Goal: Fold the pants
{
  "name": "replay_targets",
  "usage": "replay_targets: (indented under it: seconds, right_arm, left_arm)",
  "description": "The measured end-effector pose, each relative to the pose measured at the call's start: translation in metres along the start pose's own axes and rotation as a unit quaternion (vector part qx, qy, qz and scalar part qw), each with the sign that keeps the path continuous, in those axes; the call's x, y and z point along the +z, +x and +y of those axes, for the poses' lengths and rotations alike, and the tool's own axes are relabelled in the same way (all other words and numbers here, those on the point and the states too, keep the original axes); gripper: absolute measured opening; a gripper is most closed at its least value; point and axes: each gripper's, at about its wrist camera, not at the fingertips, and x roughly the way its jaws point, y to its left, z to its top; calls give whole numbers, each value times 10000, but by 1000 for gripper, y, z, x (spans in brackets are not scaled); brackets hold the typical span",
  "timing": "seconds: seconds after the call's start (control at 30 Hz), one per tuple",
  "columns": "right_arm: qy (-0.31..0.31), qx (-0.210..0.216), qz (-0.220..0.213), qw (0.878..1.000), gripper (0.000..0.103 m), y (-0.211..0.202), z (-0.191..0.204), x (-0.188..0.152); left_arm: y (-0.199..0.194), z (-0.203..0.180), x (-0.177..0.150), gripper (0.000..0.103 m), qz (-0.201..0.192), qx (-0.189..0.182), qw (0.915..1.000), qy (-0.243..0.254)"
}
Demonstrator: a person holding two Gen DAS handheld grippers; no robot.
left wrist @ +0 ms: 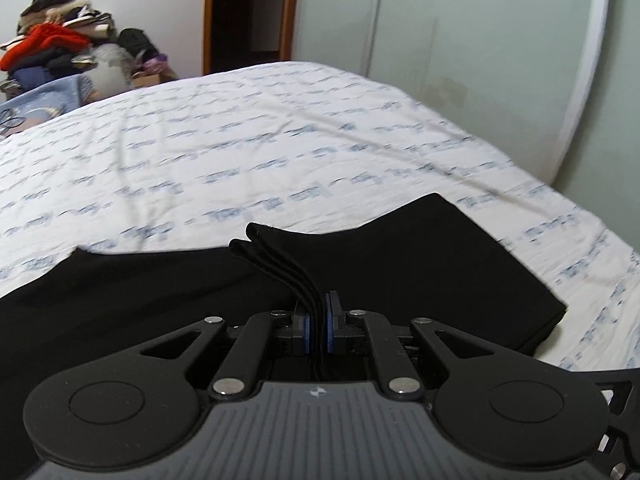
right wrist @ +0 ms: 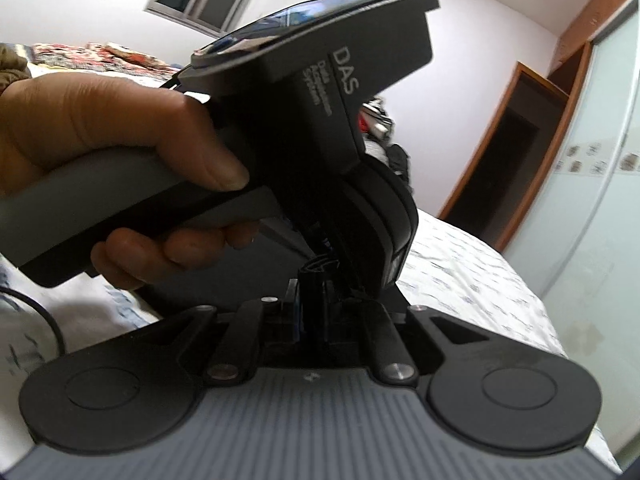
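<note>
The black pants [left wrist: 420, 264] lie folded into a flat stack on the bed's white patterned sheet [left wrist: 240, 140]. My left gripper [left wrist: 317, 324] is shut on several layers of the pants' edge, and the pinched folds stick up past the pads. In the right wrist view my right gripper [right wrist: 314, 300] is shut on a bunched black edge of the pants [right wrist: 314, 280]. The left gripper's body [right wrist: 340, 92], held in a hand [right wrist: 120, 132], sits right in front of it and hides most of the pants.
A pile of mixed clothes [left wrist: 60, 52] stands beyond the bed's far left. A dark doorway with a wood frame [left wrist: 248, 12] and pale green sliding wardrobe doors [left wrist: 460, 40] lie behind the bed. A black cable [right wrist: 36, 312] lies on the sheet at the left.
</note>
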Motion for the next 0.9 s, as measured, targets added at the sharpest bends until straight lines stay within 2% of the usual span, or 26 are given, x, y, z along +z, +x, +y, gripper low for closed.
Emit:
replay_targets:
  seconds: [0.23, 0.6, 0.73, 0.8, 0.87, 0.9]
  right_arm:
    - [-48, 443, -147, 9989, 11, 10, 14, 10]
    - [-108, 885, -159, 9959, 11, 23, 30, 17]
    - [-128, 992, -98, 9949, 11, 22, 30, 17]
    - [-182, 1081, 36, 9940, 12, 23, 29, 15]
    - [-270, 1139, 98, 9931, 22, 18, 28, 12]
    - [-297, 1205, 103, 9922, 22, 13, 25, 11]
  left_arm:
    - [-14, 22, -13, 6, -75, 424, 9988, 223]
    - [-16, 50, -23, 5, -18, 666, 9977, 81]
    - [-12, 52, -26, 6, 196, 657, 9976, 122]
    - [-14, 50, -26, 14, 225, 804, 9962, 231]
    - [-19, 47, -26, 38, 209, 1093, 9931, 363]
    - [-24, 47, -26, 45, 127, 1252, 9911, 425]
